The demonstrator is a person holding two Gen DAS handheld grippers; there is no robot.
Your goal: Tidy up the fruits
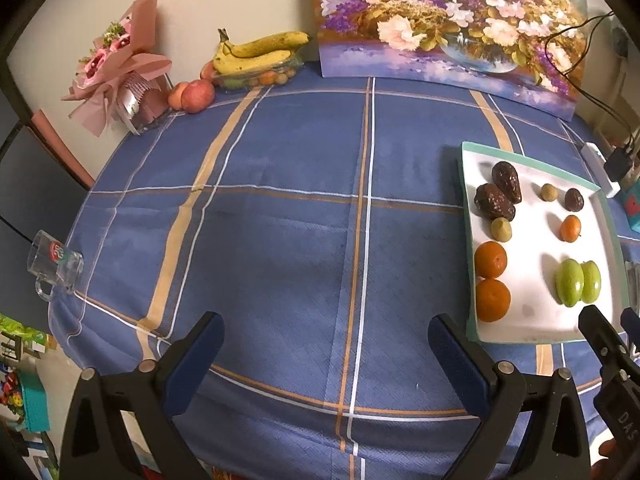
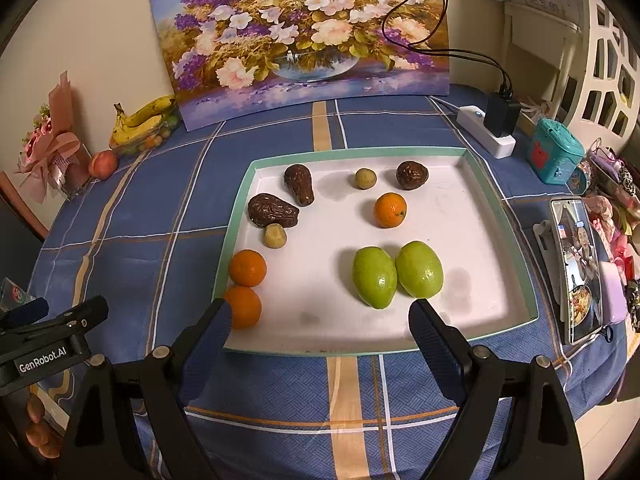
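A white tray with a teal rim (image 2: 440, 320) (image 1: 528, 328) lies on the blue checked tablecloth. In it lie two green fruits (image 2: 396, 274) (image 1: 578, 282), two oranges at the left edge (image 2: 245, 288) (image 1: 491, 280), a small orange (image 2: 390, 210), two dark brown avocados (image 2: 286, 200) (image 1: 500, 194), a dark round fruit (image 2: 412, 175) and two small tan fruits (image 2: 275, 235). My right gripper (image 2: 320, 316) is open and empty over the tray's near edge. My left gripper (image 1: 326, 338) is open and empty over bare cloth, left of the tray.
Bananas on a clear fruit box (image 1: 256, 56) and two peaches (image 1: 192, 95) sit at the back left, beside a pink bouquet (image 1: 120, 64). A flower painting (image 1: 448, 20) leans on the wall. A glass mug (image 1: 56, 264) stands at the left edge. A phone (image 2: 576, 268), power strip (image 2: 486, 130) stand right.
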